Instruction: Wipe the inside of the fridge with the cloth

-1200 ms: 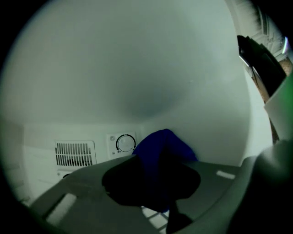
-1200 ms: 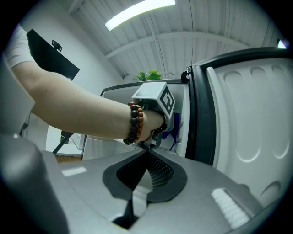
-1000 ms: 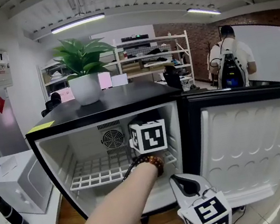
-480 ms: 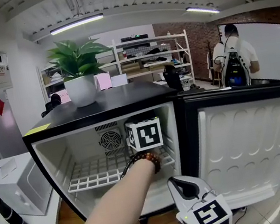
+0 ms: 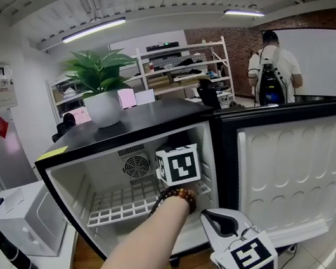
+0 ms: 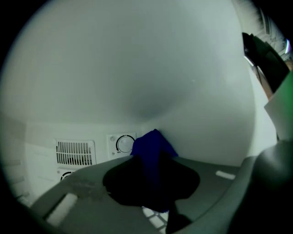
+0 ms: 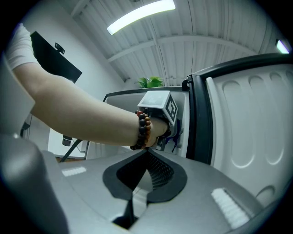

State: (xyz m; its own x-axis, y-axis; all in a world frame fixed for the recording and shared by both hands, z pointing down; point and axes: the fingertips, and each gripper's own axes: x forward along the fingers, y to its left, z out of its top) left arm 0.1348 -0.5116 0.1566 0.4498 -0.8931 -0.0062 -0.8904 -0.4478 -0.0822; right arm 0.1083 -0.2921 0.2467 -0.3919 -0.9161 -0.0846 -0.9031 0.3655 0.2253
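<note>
**Wiping in progress.** Left tool [image 5: 178, 164], deep inside the fridge [image 5: 64, 181] by its rear right corner, grasps the blue cloth [image 6: 153, 147]. Its jaws have just closed further on it. Right tool [image 5: 220, 219] hangs outside, clenched and empty. The wire shelf [image 5: 123, 204] and left wall probably remain to be wiped.

Plant [image 5: 101, 78] on fridge [image 5: 133, 121]; microwave [image 5: 22, 221], perhaps, left.

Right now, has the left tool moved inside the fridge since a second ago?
No. The marker cube of the left tool sits just right of the back-wall fan, as before; its jaws have just been closing on the blue cloth.
</note>
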